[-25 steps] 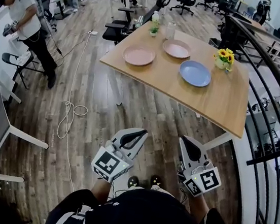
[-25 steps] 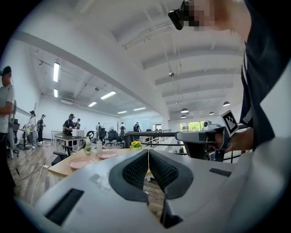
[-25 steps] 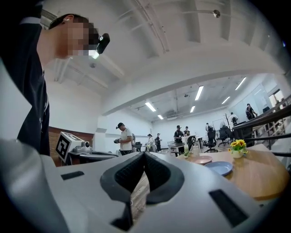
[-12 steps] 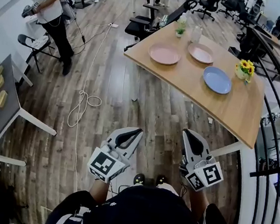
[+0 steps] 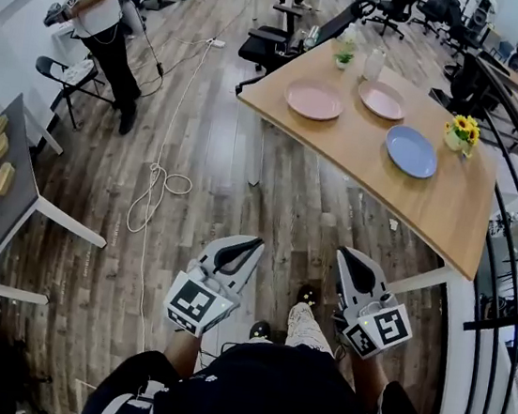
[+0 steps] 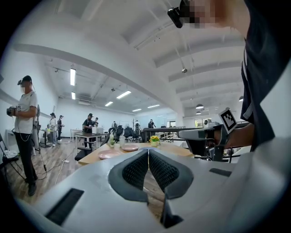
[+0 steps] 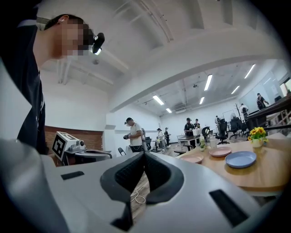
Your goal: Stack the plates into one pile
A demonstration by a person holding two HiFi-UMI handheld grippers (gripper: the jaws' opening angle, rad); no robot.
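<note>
Head view: wooden table (image 5: 367,173), blue plate (image 5: 411,150) nearer than second ago; left gripper (image 5: 254,241), right gripper (image 5: 343,253) jaws pressed together, empty.

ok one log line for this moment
stage: unstacked | left gripper: shut, empty | right gripper: shut, empty | left pink plate, right pink plate, blue plate: apart on table | grippers short of table

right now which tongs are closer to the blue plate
Right. The right tongs stop short of the table, with the blue plate ahead and slightly to their right. The left tongs sit level with them but farther left.
</note>
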